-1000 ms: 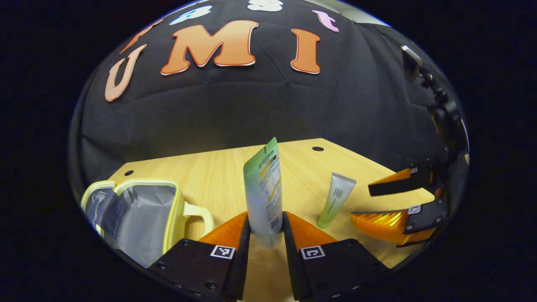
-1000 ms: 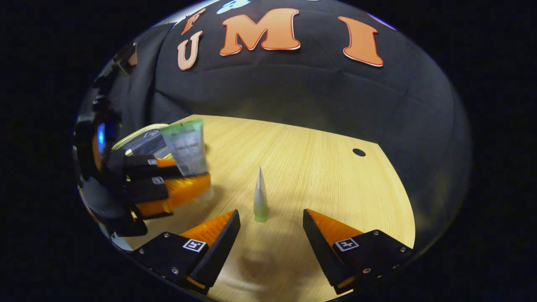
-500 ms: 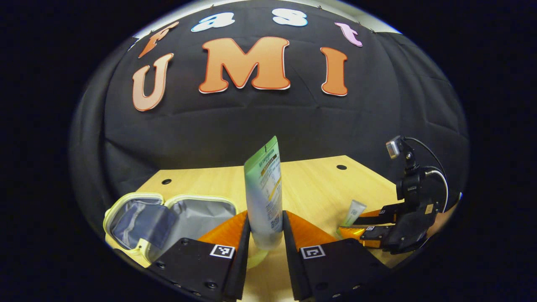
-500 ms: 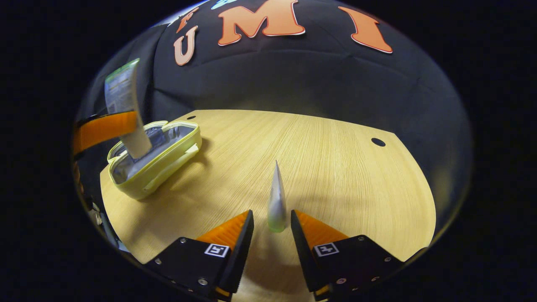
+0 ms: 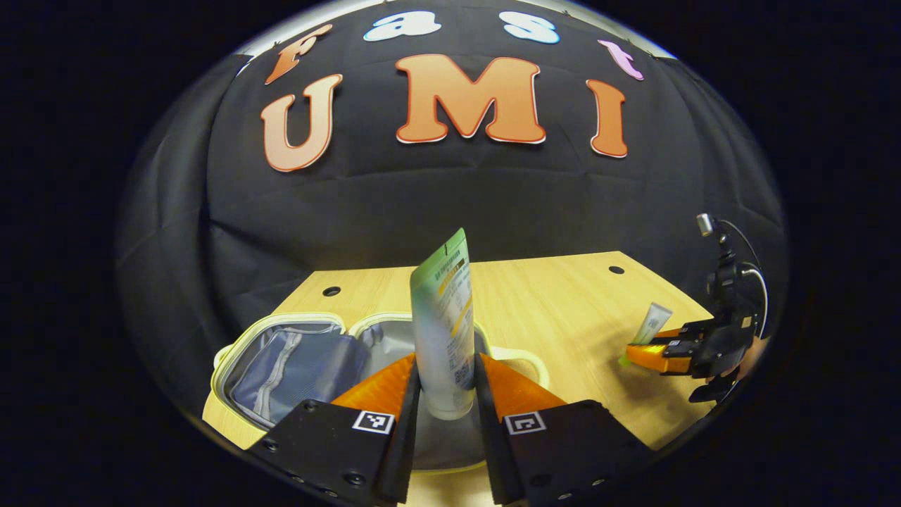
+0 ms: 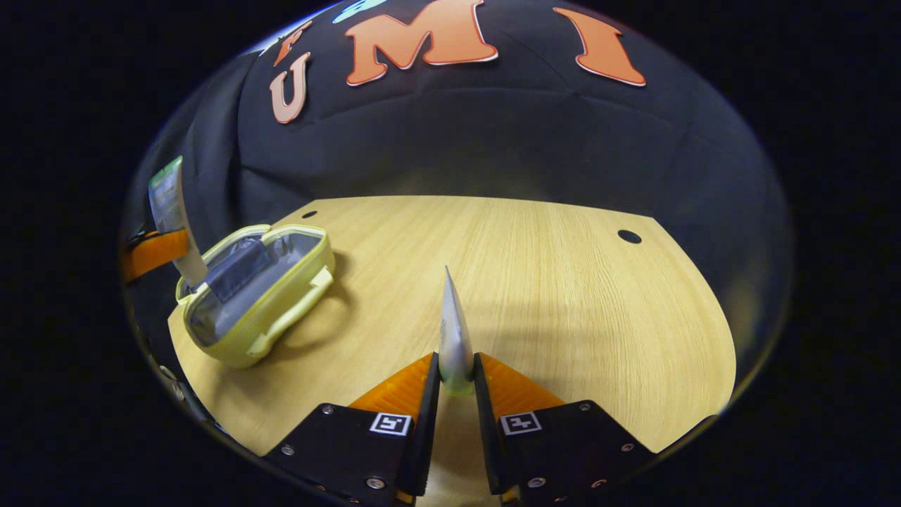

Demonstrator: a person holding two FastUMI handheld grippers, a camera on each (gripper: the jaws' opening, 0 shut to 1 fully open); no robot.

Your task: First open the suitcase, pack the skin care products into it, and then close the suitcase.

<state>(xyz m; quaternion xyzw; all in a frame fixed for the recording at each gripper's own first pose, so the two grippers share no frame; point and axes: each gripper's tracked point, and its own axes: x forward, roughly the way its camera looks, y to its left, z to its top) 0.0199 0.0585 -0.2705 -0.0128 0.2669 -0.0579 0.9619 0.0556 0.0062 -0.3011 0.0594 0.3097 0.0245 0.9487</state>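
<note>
Left gripper view: left hand-held gripper (image 5: 447, 384) clamps the upright green tube (image 5: 442, 320) directly above the open suitcase (image 5: 295, 355), lower centre; right hand-held gripper (image 6: 456, 384) pinches the small tube (image 6: 454, 338) over the desk (image 6: 563, 282)

two tubes (image 5: 443, 331) (image 6: 455, 338); one open suitcase (image 6: 253, 296); two grippers (image 5: 445, 394) (image 6: 456, 391)

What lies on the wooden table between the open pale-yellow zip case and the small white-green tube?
Nothing: in the right gripper view, bare wooden table separates the open pale-yellow zip case from the small white-green tube clamped in the right gripper.
</note>
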